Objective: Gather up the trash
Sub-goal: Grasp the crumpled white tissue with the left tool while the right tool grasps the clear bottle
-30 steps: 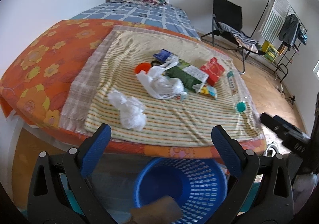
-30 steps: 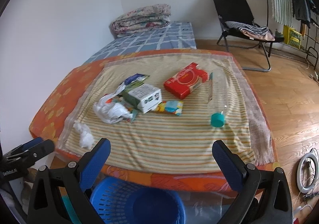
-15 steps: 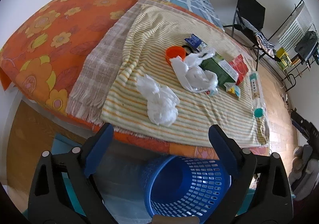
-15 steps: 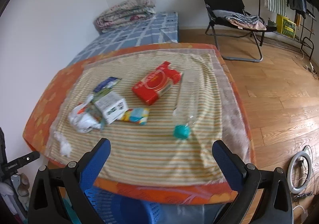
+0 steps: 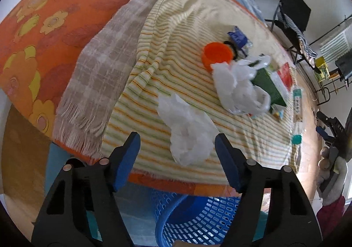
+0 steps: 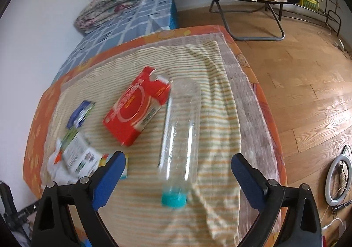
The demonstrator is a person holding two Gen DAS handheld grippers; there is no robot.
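Observation:
Trash lies on a striped cloth spread over a bed. In the left wrist view a crumpled white tissue sits at the cloth's near edge, between the fingers of my left gripper. Its jaws are closing and the pads stand clear of the tissue. In the right wrist view a clear plastic bottle with a teal cap lies pointing toward me. My right gripper straddles its cap end with the jaws wide and just starting to close, not touching it.
A red carton, a green-and-white carton, a white plastic bag, an orange cup and small wrappers lie further in. A blue basket stands on the floor below the bed edge. A gloved hand shows at the right.
Both grippers have come forward and down over the bed. The left now frames the white tissue with narrower jaws; the right has closed in on the bottle.

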